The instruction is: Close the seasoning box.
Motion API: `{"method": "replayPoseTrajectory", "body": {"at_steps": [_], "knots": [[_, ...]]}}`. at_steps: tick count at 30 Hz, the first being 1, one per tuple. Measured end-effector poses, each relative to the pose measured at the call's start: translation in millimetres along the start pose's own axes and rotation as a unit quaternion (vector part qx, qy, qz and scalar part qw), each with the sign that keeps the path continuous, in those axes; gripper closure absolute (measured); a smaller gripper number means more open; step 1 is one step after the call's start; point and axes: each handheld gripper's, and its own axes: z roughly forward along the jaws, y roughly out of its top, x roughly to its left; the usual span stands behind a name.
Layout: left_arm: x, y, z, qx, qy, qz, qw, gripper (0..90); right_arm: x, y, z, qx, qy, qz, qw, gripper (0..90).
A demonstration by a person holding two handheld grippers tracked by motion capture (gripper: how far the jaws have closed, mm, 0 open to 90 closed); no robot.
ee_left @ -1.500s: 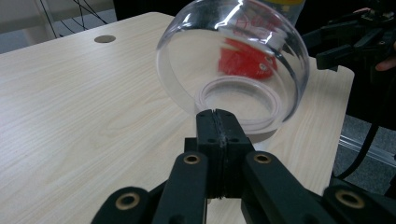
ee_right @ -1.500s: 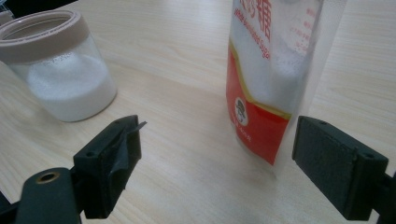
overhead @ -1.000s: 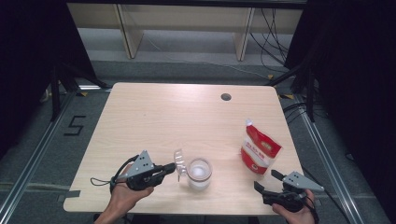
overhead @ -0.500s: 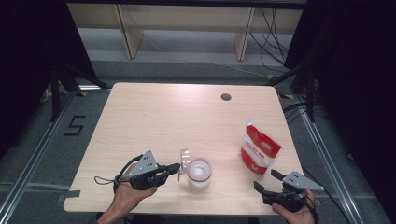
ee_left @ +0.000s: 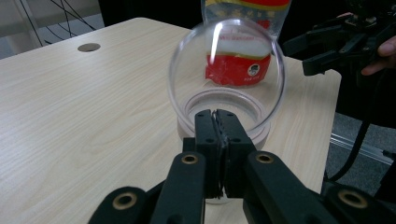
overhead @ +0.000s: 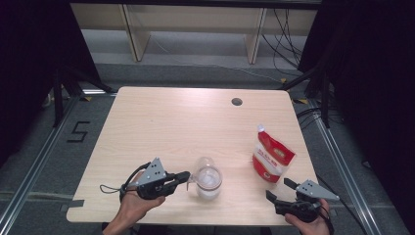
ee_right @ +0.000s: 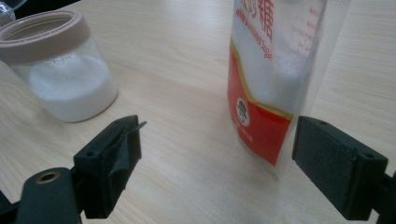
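My left tool (overhead: 182,177) is clamped on the clear round lid (ee_left: 227,74), tipped up over the sugar-filled jar (overhead: 208,181) on the pale wood counter (overhead: 195,122). My right tool (overhead: 276,192) gapes near the glossy pouch (overhead: 272,156).

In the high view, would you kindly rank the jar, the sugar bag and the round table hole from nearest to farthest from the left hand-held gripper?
1. Jar: right at the left hand-held gripper, whose jaws pinch its open clear lid.
2. Sugar bag: further right, near the table's right edge.
3. Table hole: far side of the table, toward the right.
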Motion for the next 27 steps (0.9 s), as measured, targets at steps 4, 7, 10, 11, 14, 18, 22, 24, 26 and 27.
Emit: {"method": "replayPoseTrajectory", "body": {"at_steps": [4,7,10,11,14,18,22,24,26,27], "knots": [[-1.3,-0.7,-0.1,0.001,-0.002,-0.009,1.0000,84.7,-0.1,-0.1,0.2,-0.001,-0.001,-0.002,1.0000,16.3],[0.2,-1.7,-0.4,-0.001,-0.008,-0.009,0.9999,81.3,-0.2,-0.1,0.3,-0.001,0.000,-0.003,1.0000,16.3],[1.1,-2.3,-1.8,0.000,-0.010,-0.013,0.9999,78.1,-0.1,-0.1,0.0,-0.001,0.000,-0.001,1.0000,16.3],[1.0,-2.5,-3.0,0.004,-0.007,-0.014,0.9999,77.3,0.0,-0.1,0.0,-0.001,0.000,0.000,1.0000,16.3],[1.0,-3.5,-4.6,0.002,-0.009,-0.021,0.9997,74.6,-1.5,0.1,0.8,-0.010,-0.003,-0.014,0.9999,16.3],[2.3,-4.6,-6.7,0.003,-0.011,-0.032,0.9994,65.9,-1.7,0.1,1.0,-0.011,-0.003,-0.016,0.9998,16.3],[3.5,-6.0,-9.3,0.007,-0.006,-0.040,0.9991,54.7,-1.4,0.1,0.9,-0.011,-0.003,-0.015,0.9998,16.2],[3.5,-7.2,-10.7,0.006,-0.001,-0.049,0.9988,50.2,-1.4,0.1,0.9,-0.010,-0.003,-0.015,0.9998,16.2],[4.7,-8.6,-12.3,0.006,-0.005,-0.052,0.9986,46.6,-1.5,0.1,1.0,-0.010,-0.003,-0.016,0.9998,16.2],[4.9,-9.0,-13.7,0.009,-0.001,-0.053,0.9986,41.6,-0.9,0.2,1.0,-0.011,-0.002,-0.014,0.9998,16.2]]}}
